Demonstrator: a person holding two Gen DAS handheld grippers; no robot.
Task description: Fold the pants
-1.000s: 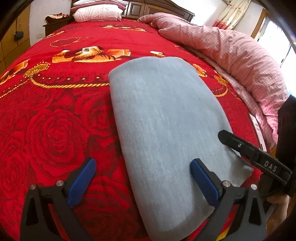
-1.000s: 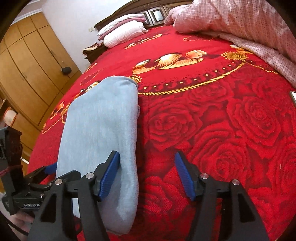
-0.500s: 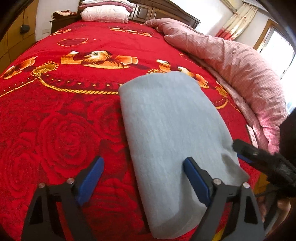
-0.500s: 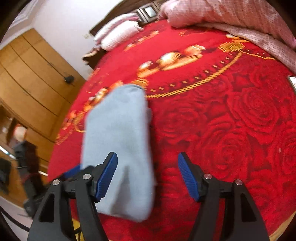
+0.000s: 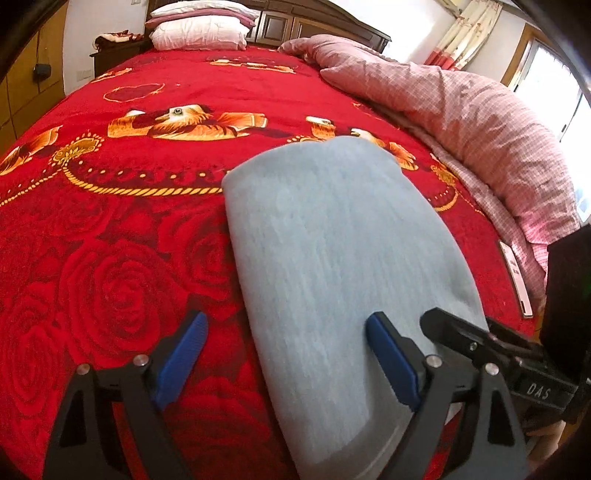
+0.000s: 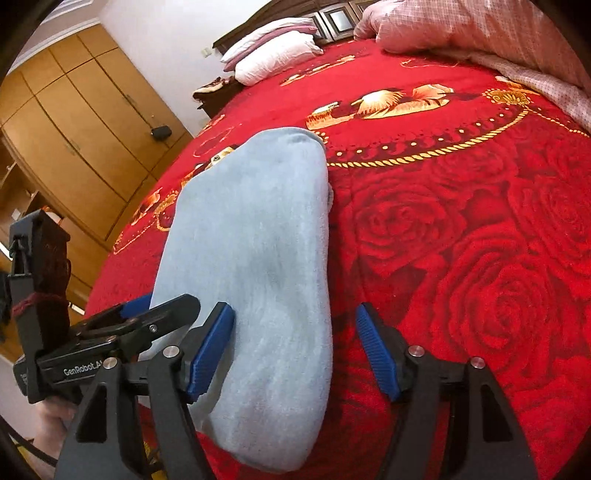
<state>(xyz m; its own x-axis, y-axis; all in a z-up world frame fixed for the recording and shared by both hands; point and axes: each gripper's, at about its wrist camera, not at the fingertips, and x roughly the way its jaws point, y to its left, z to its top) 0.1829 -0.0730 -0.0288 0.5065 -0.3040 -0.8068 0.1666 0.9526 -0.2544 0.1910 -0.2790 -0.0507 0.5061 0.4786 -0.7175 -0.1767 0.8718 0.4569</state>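
- The light blue-grey pants, of soft knit cloth, lie folded into a long, narrow, smooth bundle on the bed, their near end at the bed's near edge and their length running toward the headboard.
- The left tongs, black with blue ribbed pads, stand wide apart over the near end of the pants: the right pad is above the cloth, the left pad above the blanket beside it. Nothing is gripped.
- The right tongs are parted too, the left pad over the pants' near end, the right pad over bare blanket; they hold nothing.
- Each pair of tongs shows at the edge of the other's view, close alongside.
- The red plush blanket with roses, gold rope and birds covers the bed.
- A pink checked quilt is bunched along the bed's right edge.
- White and pink pillows are stacked at the headboard.
- Wooden wardrobe doors stand beyond the left edge.
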